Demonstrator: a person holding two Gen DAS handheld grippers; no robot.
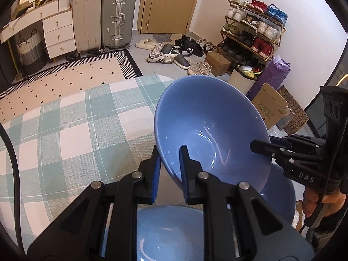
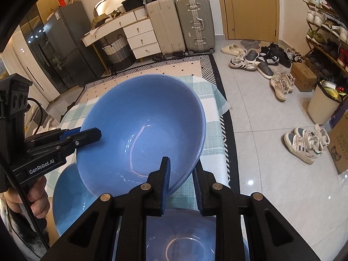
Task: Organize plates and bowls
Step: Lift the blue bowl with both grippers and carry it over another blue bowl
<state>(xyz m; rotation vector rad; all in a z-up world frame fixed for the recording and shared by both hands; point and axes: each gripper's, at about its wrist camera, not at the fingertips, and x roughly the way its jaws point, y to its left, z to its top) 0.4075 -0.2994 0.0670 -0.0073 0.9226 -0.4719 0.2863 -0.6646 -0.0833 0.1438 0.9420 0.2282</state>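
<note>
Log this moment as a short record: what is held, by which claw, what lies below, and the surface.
held item: large glossy blue ceramic bowl, tilted, lifted off the table
left claw: shut on the bowl's rim, one finger inside, one outside
right claw: shut on the opposite rim
below: two more blue bowls
surface: green-and-white checked tablecloth

A green-and-white checked tablecloth (image 1: 65,130) is spread over the table. Beyond its far edge a patterned rug (image 1: 65,76) is laid on the tiled floor. Two suitcases (image 2: 180,24) are stood upright beside a white drawer unit (image 2: 141,39), next to a wooden door (image 2: 250,8). Loose shoes (image 2: 256,61) are scattered before a filled shoe rack (image 1: 250,32), and a white bin (image 1: 243,78) is seen near cardboard boxes (image 1: 271,106).
</note>
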